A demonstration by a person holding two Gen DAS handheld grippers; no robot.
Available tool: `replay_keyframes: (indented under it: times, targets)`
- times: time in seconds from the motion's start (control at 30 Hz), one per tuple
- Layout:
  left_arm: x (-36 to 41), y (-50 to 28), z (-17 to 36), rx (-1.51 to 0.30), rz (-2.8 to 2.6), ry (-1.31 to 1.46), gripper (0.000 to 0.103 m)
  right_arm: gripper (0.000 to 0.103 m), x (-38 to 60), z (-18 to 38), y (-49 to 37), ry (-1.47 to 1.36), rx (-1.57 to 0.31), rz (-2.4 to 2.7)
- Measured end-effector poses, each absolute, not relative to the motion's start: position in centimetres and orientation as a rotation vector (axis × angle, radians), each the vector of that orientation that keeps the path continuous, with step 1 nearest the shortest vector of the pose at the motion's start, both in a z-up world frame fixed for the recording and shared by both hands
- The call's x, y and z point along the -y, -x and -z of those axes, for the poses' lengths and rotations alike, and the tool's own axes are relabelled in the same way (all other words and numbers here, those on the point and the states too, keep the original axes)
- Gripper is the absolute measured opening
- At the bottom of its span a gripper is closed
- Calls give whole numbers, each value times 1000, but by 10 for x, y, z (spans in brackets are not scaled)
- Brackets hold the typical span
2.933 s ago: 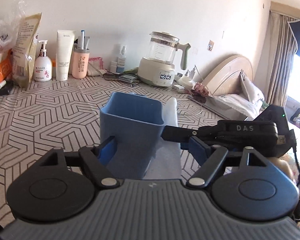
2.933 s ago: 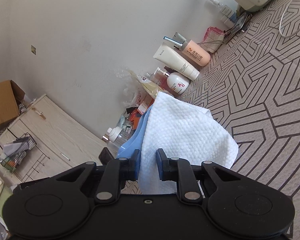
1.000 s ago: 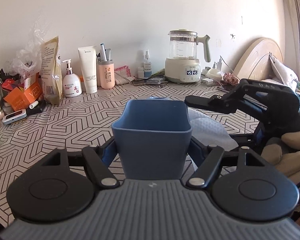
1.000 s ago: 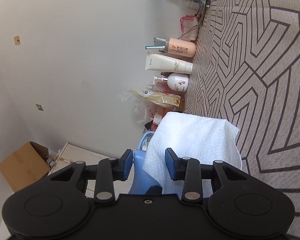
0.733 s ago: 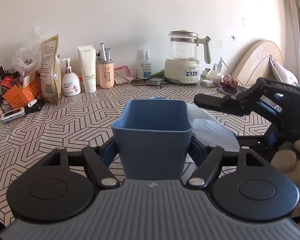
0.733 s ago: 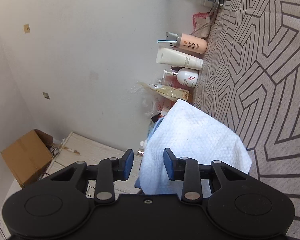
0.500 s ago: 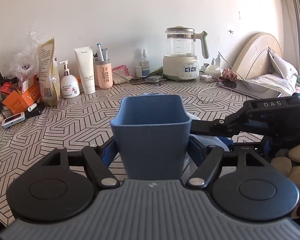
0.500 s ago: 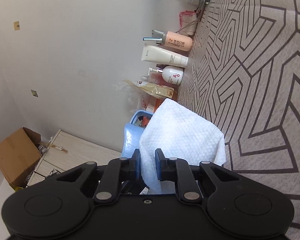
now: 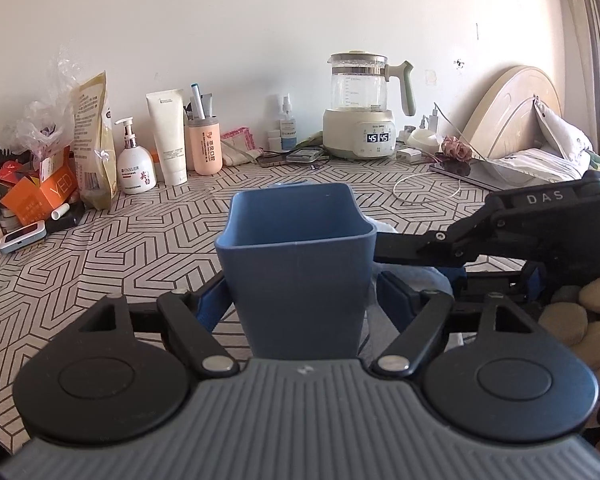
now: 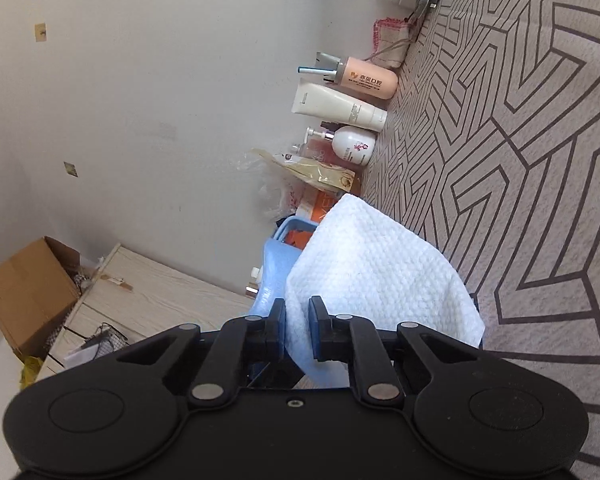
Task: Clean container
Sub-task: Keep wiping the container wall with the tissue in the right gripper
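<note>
Between left tongs [image 9: 296, 304], blue container [image 9: 296, 268].

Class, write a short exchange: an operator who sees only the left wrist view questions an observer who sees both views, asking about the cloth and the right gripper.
Operator: The blue container hides the tips of the right gripper. What is between them?
Observer: A white cloth; the jaws are closing, with a fold of it between the pads.
Operator: How does that cloth lie on the container?
Observer: It drapes over the wall facing the right gripper, and only a strip of the rim shows beside it.
</note>
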State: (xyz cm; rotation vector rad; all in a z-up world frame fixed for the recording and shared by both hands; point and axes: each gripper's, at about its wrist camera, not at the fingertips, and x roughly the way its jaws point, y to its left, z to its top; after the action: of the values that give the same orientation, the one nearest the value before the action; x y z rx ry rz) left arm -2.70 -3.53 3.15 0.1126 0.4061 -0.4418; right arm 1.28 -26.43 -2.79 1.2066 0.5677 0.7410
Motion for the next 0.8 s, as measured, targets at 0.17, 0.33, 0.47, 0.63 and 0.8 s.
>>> replay_keyframes:
  times: [0.17, 0.33, 0.47, 0.63, 0.8]
  targets:
    - [34, 27, -31, -407, 443, -109, 78, 17, 265, 32, -15, -1281, -572, -786]
    - [33, 26, -30, -422, 449, -99, 79, 17, 265, 31, -16, -1276, -566, -793]
    - [34, 24, -29, -433, 445, -97, 84, 17, 263, 31, -14, -1224, -588, -756]
    - [35, 19, -27, -461, 436, -90, 85, 17, 260, 29, -12, -1163, -613, -729]
    - [35, 16, -24, -497, 437, -72, 88, 18, 259, 30, -11, -1134, -628, -716]
